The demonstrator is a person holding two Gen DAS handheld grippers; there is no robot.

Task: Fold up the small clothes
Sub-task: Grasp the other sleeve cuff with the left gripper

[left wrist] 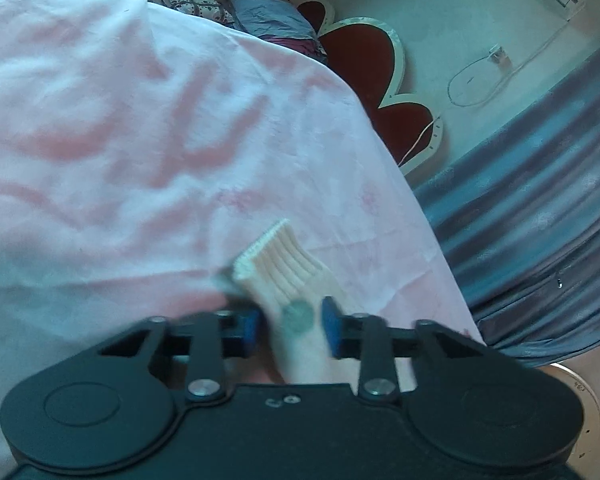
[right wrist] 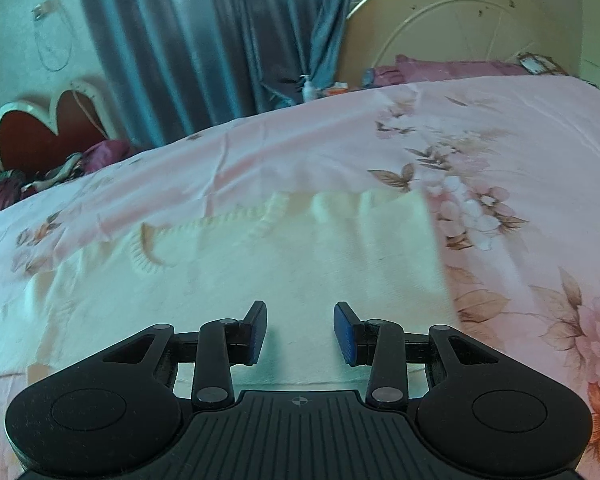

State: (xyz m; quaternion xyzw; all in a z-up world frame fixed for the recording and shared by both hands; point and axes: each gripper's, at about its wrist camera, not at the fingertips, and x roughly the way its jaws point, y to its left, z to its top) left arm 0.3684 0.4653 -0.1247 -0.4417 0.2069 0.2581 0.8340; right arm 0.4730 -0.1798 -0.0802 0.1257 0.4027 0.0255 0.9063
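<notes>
A cream knit sweater (right wrist: 300, 240) lies spread flat on the pink floral bedsheet (right wrist: 500, 140). In the left wrist view one of its sleeves (left wrist: 276, 256), with a ribbed cuff pointing away, runs between the blue pads of my left gripper (left wrist: 292, 320). The pads sit against its two edges, where the sleeve narrows; the picture is blurred there. My right gripper (right wrist: 300, 332) hovers low over the sweater's near part, jaws open with nothing between them.
The bed's edge (left wrist: 412, 200) drops off to the right beside a blue-grey curtain (left wrist: 540, 220). A red heart-shaped headboard (left wrist: 364, 60) and bundled clothes (left wrist: 276, 16) lie beyond. Across the bed are pink pillows (right wrist: 440, 68) and a pump bottle (right wrist: 309, 88).
</notes>
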